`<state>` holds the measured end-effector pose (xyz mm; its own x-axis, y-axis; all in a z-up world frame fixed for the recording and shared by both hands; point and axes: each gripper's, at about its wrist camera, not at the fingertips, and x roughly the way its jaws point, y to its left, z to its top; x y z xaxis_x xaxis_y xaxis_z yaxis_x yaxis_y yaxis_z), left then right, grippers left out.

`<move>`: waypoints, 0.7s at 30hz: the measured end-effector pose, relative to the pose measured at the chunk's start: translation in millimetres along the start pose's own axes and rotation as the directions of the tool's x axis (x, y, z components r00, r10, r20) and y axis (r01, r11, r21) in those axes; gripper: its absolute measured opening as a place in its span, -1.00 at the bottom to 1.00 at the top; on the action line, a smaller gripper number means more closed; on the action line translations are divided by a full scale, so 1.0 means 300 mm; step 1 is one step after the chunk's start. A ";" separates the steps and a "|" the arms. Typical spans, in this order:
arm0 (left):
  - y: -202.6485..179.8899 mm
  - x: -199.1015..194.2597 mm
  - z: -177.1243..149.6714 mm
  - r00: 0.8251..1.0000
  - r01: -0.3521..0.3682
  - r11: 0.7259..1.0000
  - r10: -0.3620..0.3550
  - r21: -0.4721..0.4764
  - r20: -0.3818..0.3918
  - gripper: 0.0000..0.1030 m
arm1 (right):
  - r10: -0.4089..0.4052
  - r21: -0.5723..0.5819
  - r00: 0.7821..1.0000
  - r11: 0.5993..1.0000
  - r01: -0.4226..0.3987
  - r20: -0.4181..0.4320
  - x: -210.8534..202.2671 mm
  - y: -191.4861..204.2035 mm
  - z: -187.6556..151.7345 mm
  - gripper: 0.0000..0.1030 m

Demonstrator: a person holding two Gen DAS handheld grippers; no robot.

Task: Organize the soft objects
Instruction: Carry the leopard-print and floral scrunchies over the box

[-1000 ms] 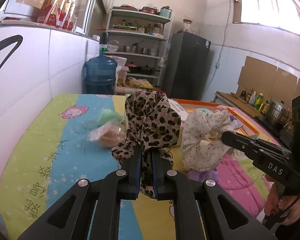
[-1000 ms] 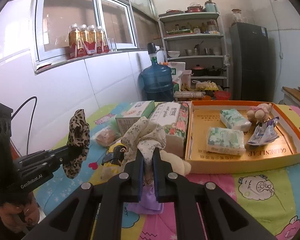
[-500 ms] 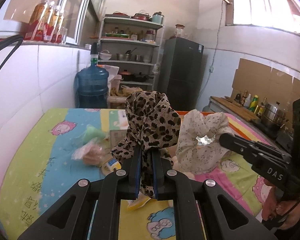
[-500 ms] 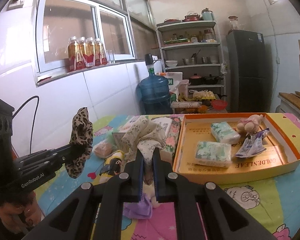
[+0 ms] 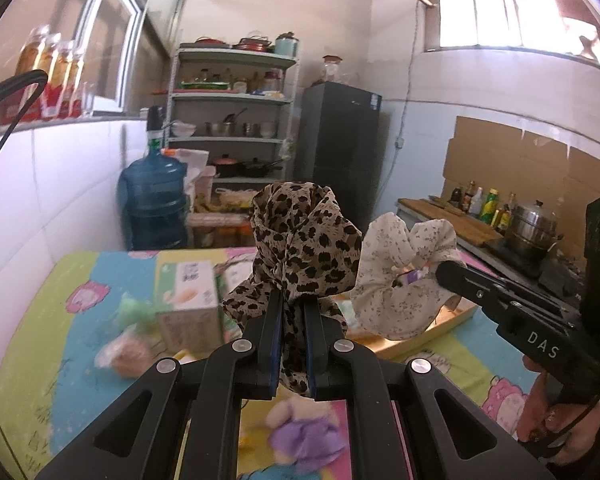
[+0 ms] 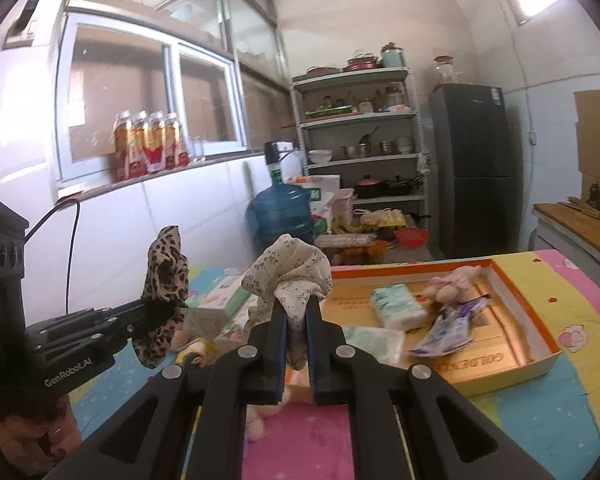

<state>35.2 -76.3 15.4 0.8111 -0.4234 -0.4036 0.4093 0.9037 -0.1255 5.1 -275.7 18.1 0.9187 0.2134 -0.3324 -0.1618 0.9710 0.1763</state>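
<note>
Carrying two soft pieces at once, you have the left gripper (image 5: 292,312) clamped tight on the leopard-print scrunchie (image 5: 306,250), its fingers (image 5: 271,332) pinching the fabric at centre frame of the left wrist view. Your right gripper (image 6: 296,320) is closed just as firmly on the floral scrunchie (image 6: 290,276), which bunches up above its fingers (image 6: 278,332). Both hang in the air over the colourful surface (image 6: 572,400), clear of the clutter below. This looks like the transport step. The orange tray (image 6: 540,320) sits at right of the right wrist view, already holding tissue packs (image 6: 396,306) and a small plush toy (image 6: 452,282) (room left near its front edge, by the look of it). Next, swing over the tray rim, lower, then release each one.
</note>
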 end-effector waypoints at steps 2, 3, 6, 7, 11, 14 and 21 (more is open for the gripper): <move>-0.023 0.016 0.014 1.000 0.009 1.000 -0.009 0.007 0.002 -0.82 | -0.020 0.014 1.000 1.000 0.020 0.009 -0.003 -0.036 0.008 -0.83; -0.037 0.029 0.022 1.000 0.015 1.000 -0.015 0.010 0.003 -0.82 | -0.029 0.020 1.000 0.999 0.029 0.011 -0.003 -0.053 0.012 -0.83; -0.074 0.064 0.038 1.000 0.025 1.000 -0.025 0.017 0.000 -0.82 | -0.057 0.035 0.998 0.998 0.056 0.017 -0.003 -0.105 0.017 -0.83; -0.084 0.077 0.043 1.000 0.028 0.999 -0.027 0.019 -0.003 -0.82 | -0.066 0.043 0.998 0.997 0.066 0.018 -0.001 -0.127 0.020 -0.83; -0.120 0.135 0.061 0.999 0.036 0.999 -0.036 0.023 -0.013 -0.82 | -0.084 0.064 0.996 0.994 0.083 0.012 0.009 -0.193 0.026 -0.83; -0.139 0.177 0.073 0.999 0.037 0.999 -0.036 0.024 -0.020 -0.82 | -0.094 0.068 0.996 0.993 0.093 0.008 0.021 -0.231 0.031 -0.83; -0.200 0.291 0.100 0.998 0.039 0.999 -0.038 0.023 -0.049 -0.82 | -0.102 0.084 0.995 0.991 0.102 0.002 0.043 -0.319 0.042 -0.83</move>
<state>93.9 -169.5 14.8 0.7737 -0.4536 -0.4422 0.4502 0.8848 -0.1199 36.9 -367.1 8.6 0.9312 0.1127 -0.3466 -0.0367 0.9752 0.2184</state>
